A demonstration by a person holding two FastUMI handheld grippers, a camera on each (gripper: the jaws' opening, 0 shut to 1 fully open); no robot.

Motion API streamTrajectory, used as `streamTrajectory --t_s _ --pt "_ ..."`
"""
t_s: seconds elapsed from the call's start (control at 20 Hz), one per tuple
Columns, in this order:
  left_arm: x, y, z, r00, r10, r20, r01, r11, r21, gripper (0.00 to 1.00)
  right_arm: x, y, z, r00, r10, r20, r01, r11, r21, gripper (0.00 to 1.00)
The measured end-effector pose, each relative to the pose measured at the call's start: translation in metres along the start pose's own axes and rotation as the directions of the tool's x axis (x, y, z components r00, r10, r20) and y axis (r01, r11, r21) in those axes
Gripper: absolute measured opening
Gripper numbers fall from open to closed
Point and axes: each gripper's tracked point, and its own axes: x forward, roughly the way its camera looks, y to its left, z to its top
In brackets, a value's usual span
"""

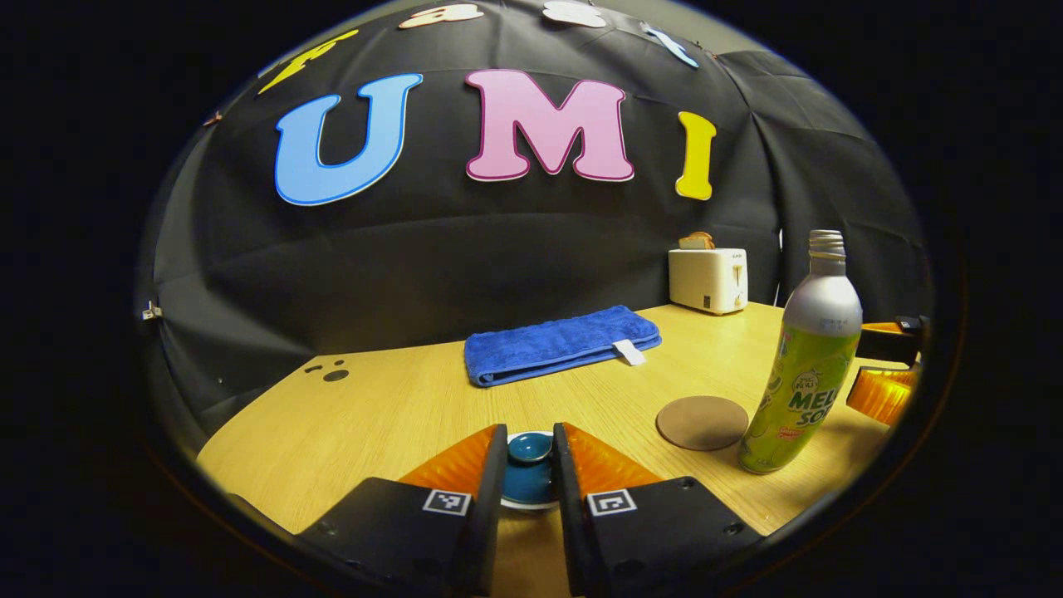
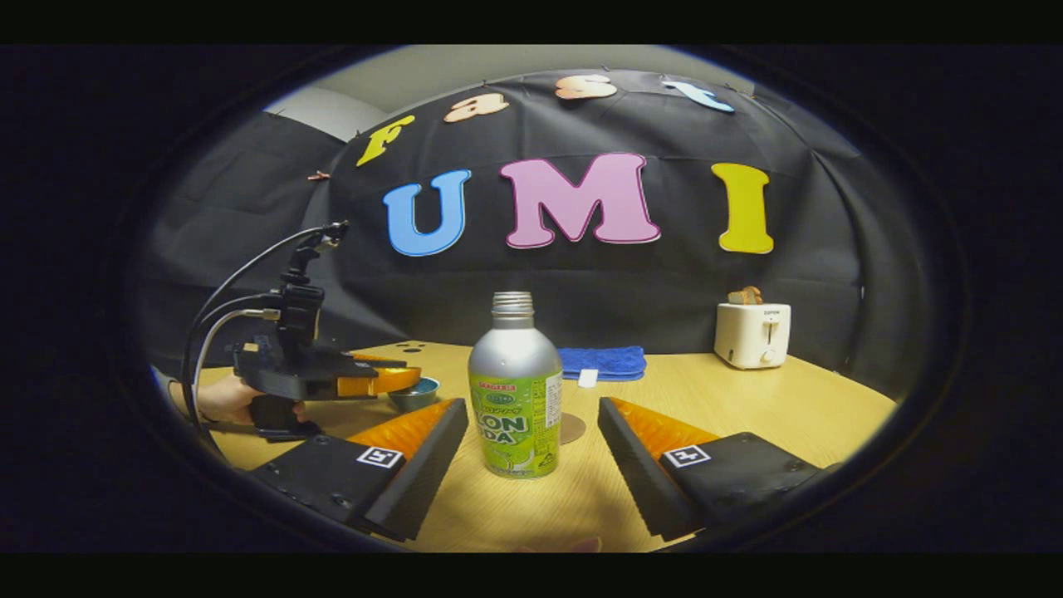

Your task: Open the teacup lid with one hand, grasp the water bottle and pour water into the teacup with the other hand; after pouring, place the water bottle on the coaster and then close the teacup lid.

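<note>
Landmark: water bottle [image 2: 515,390], standing upright on the wooden desk [image 2: 747,407], cap off, neck open.

Right claw [image 2: 531,465]: fingers spread wide, one on each side of the bottle's lower body, a clear gap on both sides. No contact with the bottle.

Left claw [image 1: 530,465]: seen in its own view, fingers close together with the teacup lid's knob [image 1: 530,447] sitting between them. The fingers flank the knob closely; whether both actually press on it I cannot tell. Teacup [image 1: 528,482] is blue, on a pale saucer, lid on, mostly hidden between the fingers.

From the right gripper view, the left claw [image 2: 407,380] is to the left of the bottle and a little farther back, held by a hand [image 2: 228,399] at the desk's left edge, cables rising from its top. The teacup [image 2: 415,392] shows just under its fingertips.

From the left gripper view, the bottle [image 1: 804,365] stands to the right of the teacup, with the right claw's fingers showing just past it at the right edge.

Coaster [image 1: 702,422]: round, brown, flat on the desk, just beside the bottle's base on the teacup side, bare. In the right gripper view it peeks out behind the bottle.

Blue folded towel [image 1: 560,342]: behind the bottle, toward the wall. White toaster [image 2: 752,334] with bread in it: behind the bottle and off to its right, near the wall.
</note>
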Motion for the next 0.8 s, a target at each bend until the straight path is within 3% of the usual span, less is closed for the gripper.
streamTrajectory --t_s 0.55,0.7,0.8 --pt "-0.020 0.012 0.012 0.996 0.032 0.082 -0.024 0.996 -0.088 0.33 0.005 0.002 -0.003 1.000 0.005 0.003 -0.005 1.000 0.001 0.98" --pt "-0.046 0.023 0.038 0.983 0.084 0.165 -0.068 0.992 -0.104 0.35 0.018 0.008 -0.004 1.000 0.006 -0.001 -0.006 1.000 -0.001 0.98" --pt "-0.064 0.028 0.049 0.972 0.109 0.208 -0.074 0.983 -0.167 0.32 0.026 0.009 -0.004 1.000 0.001 -0.002 -0.001 1.000 -0.001 0.98"
